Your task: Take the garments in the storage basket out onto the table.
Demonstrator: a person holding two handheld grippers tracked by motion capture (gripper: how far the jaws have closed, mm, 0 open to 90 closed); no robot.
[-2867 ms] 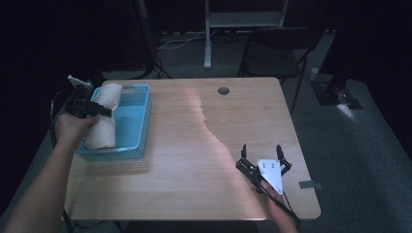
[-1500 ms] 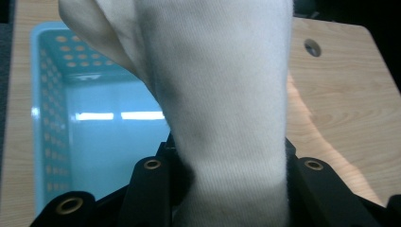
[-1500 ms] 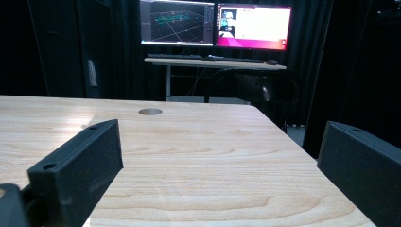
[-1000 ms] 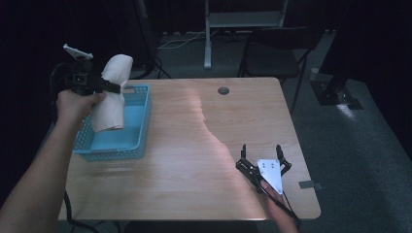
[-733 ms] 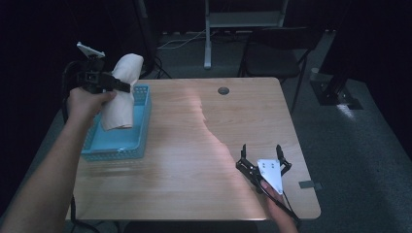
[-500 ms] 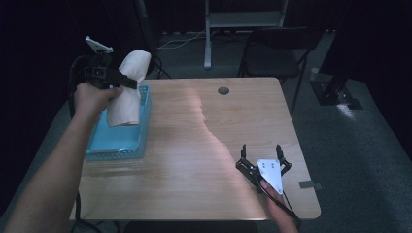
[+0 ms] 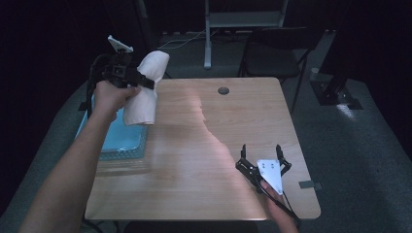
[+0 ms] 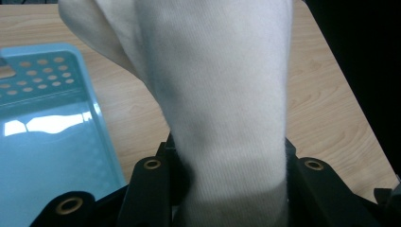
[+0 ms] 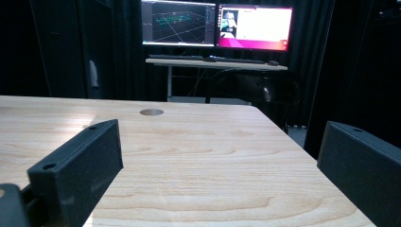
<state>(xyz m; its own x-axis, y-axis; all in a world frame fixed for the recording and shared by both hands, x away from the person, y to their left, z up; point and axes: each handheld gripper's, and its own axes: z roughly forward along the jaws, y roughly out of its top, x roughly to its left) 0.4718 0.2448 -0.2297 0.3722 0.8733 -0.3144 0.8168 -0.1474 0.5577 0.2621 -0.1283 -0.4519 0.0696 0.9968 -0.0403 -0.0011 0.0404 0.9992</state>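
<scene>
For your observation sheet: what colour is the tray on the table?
The tray is light blue, clearest in the left gripper view.

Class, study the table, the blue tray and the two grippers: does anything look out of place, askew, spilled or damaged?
Nothing stands out. The left gripper holds a white cloth lifted clear of the blue tray, hanging loosely but whole. The right gripper rests with open jaws on the wooden table. No spill or damage shows.
</scene>
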